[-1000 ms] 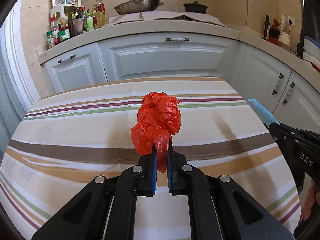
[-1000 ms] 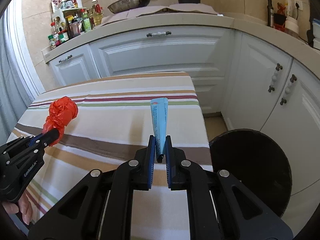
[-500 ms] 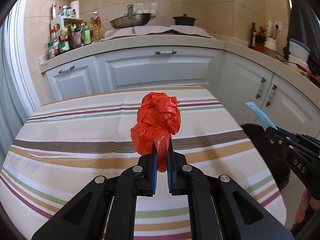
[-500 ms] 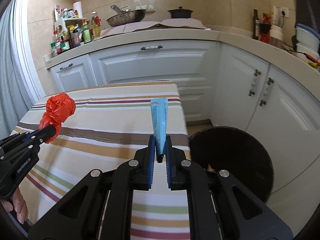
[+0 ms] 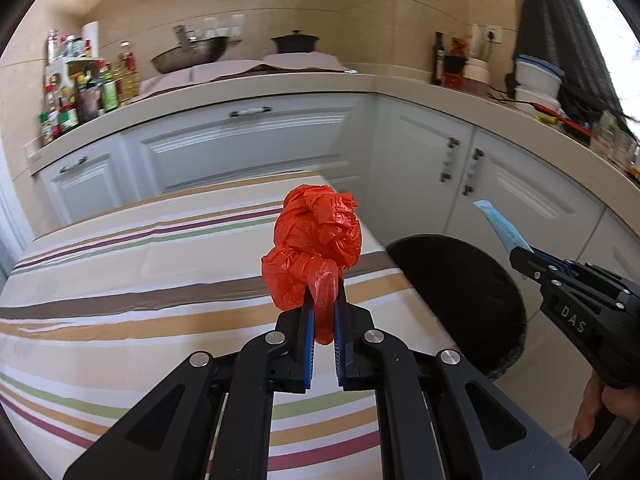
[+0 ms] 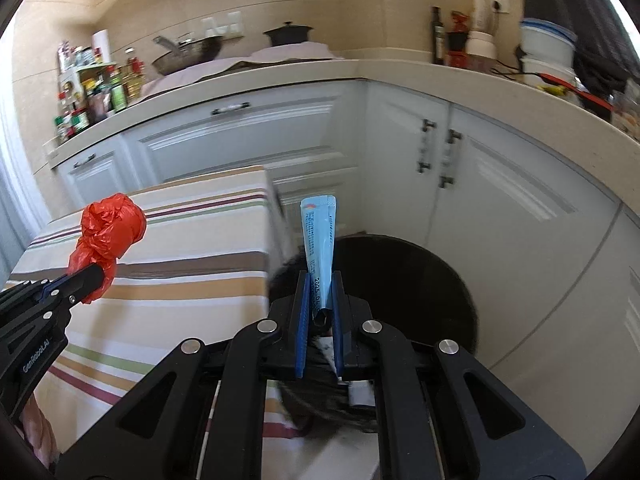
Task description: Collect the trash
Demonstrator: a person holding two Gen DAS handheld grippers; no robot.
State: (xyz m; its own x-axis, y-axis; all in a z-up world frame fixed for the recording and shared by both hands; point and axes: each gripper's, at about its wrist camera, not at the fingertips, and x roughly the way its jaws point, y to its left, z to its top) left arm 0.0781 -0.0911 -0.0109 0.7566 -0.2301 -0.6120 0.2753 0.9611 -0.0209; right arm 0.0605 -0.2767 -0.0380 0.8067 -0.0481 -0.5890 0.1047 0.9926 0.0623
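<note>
Left hand-held gripper (image 5: 322, 320), lower centre of left wrist view, is clamped tight on a crumpled red plastic bag (image 5: 316, 248) held above the striped worktop (image 5: 120, 280). Right hand-held gripper (image 6: 320, 312), centre-bottom of right wrist view, is closed on a blue wrapper (image 6: 320, 240) sticking upright, w/ the black bin (image 6: 420, 280) below, right of the worktop edge.

Colours here are pretty loud: the crumpled plastic bag (image 5: 316, 244) is bright orange-red, the little sachet (image 6: 319, 240) is light blue with darker blue print. The tablecloth (image 5: 140, 280) is cream with brown, tan, green and maroon stripes. The bin (image 6: 408, 280) is plain black, the cabinets (image 5: 248, 148) white, the wall tiles (image 5: 360, 4) beige. Both grippers' fingers (image 5: 307, 336) are black with blue pads.
</note>
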